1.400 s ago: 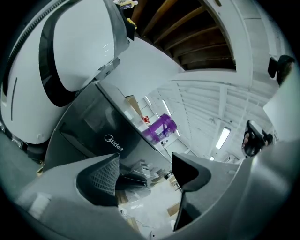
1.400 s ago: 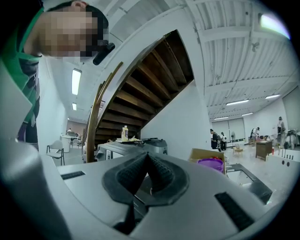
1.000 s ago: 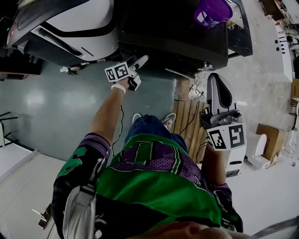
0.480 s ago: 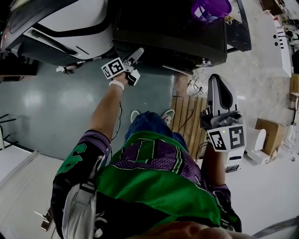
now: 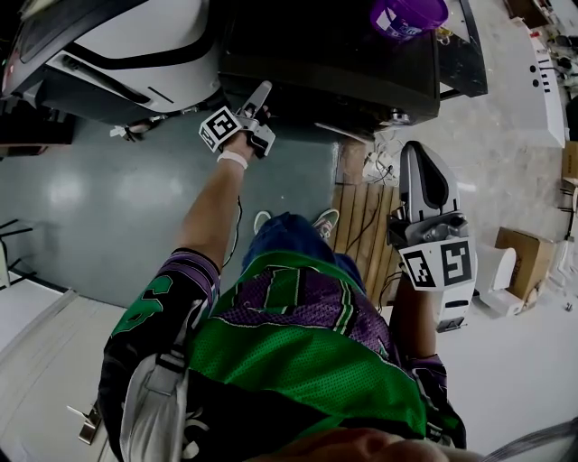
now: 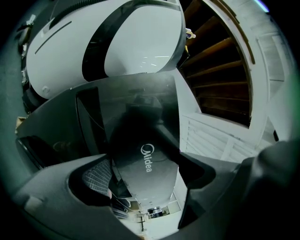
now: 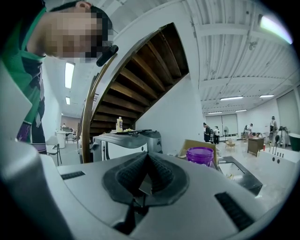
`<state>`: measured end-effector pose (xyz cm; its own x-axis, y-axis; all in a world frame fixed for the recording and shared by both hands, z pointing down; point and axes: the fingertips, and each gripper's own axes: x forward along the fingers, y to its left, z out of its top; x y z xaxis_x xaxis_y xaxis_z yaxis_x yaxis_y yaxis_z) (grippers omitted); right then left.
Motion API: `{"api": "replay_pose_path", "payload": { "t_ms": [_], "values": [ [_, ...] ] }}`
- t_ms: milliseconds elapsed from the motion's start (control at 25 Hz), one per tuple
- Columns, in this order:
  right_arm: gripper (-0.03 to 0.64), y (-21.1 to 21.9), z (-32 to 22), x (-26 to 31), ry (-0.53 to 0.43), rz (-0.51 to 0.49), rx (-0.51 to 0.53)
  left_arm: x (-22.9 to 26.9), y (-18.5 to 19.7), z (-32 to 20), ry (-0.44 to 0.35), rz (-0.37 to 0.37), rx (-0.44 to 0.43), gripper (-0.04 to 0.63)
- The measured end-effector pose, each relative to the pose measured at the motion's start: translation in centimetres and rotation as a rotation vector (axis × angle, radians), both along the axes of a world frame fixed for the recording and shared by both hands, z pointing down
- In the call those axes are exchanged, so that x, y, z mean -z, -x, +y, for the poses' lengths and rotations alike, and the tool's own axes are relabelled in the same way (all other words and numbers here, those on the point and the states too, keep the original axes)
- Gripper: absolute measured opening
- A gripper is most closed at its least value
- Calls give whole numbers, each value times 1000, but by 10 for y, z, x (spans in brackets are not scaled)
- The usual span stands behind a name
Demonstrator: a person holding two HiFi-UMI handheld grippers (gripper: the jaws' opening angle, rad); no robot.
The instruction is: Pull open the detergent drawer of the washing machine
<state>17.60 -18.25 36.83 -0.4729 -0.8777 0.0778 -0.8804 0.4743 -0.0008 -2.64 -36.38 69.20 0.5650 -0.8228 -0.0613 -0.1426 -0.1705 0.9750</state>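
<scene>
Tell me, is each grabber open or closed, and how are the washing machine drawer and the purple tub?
Left gripper, open; jaws just been opening, dark Midea panel in the gap, not pinched.
Right gripper, shut, empty.
Detergent drawer, cannot tell whether it is out.
Purple tub, upright on the washing machine.

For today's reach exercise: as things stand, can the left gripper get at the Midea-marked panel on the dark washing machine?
Likely yes: the left gripper is at the washing machine; its fingers, just opened, have the Midea-marked panel between them; nothing blocks them.
</scene>
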Motion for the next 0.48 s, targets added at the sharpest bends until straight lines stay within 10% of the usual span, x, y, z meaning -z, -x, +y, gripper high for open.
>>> {"api": "replay_pose_path", "payload": {
  "t_ms": [480],
  "values": [
    [0,-3,5,-4,16,-18,-3,-4,2,3,31,43,23,420]
  ]
}}
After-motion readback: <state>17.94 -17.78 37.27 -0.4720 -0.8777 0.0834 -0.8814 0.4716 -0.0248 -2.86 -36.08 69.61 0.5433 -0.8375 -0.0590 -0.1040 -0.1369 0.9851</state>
